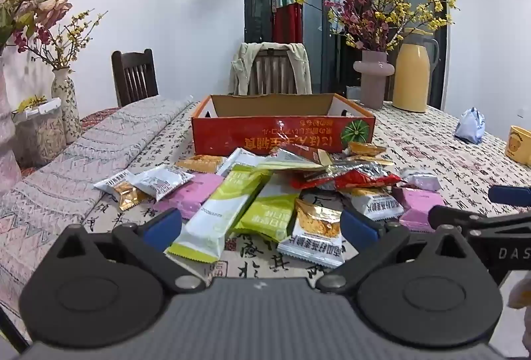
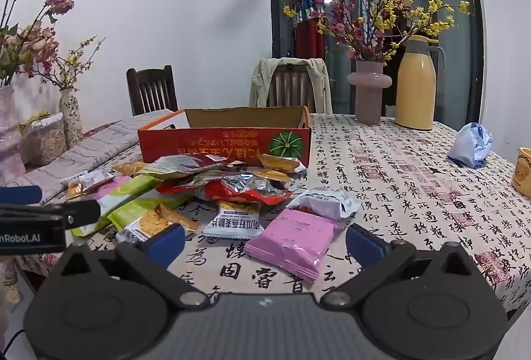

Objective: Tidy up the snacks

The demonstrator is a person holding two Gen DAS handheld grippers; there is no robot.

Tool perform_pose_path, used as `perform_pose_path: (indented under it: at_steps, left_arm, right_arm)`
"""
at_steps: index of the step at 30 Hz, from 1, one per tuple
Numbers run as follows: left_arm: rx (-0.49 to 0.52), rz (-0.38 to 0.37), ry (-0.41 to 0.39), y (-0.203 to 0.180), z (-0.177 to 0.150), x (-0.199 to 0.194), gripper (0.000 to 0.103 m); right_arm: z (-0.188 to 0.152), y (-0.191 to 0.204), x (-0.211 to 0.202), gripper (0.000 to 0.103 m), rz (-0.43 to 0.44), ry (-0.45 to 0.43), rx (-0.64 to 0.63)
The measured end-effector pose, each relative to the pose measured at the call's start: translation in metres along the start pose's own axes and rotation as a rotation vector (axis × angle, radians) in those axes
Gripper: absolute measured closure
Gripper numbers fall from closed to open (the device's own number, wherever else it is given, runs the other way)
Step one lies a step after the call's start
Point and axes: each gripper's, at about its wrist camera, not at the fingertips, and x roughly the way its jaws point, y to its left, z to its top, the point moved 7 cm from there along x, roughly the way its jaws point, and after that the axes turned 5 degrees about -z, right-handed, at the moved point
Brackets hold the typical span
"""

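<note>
Tablecloth [image 2: 415,194] | snack pile [image 1: 265,187] just ahead of both tongs | left tongs [image 1: 262,224], right tongs [image 2: 265,242] spread wide, seemingly empty

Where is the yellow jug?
The yellow jug stands at the table's far right in both wrist views, just right of the pink vase holding flowering branches.
</note>
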Motion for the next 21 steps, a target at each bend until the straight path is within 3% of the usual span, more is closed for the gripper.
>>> perform_pose_path:
  at_steps: [4, 21]
  left_arm:
    - [0.04, 0.012, 0.007, -0.0061, -0.0061, -0.0017, 0.0]
    - [0.031, -0.001, 0.04, -0.0022, -0.0085, -0.0033, 0.0]
  right_arm:
    - [-0.0006, 0.0003, -0.0003, 0.0, -0.002, 0.003, -0.006]
    - [-0.004, 0.0013, 0.0005, 0.0, 0.002, 0.014, 0.0]
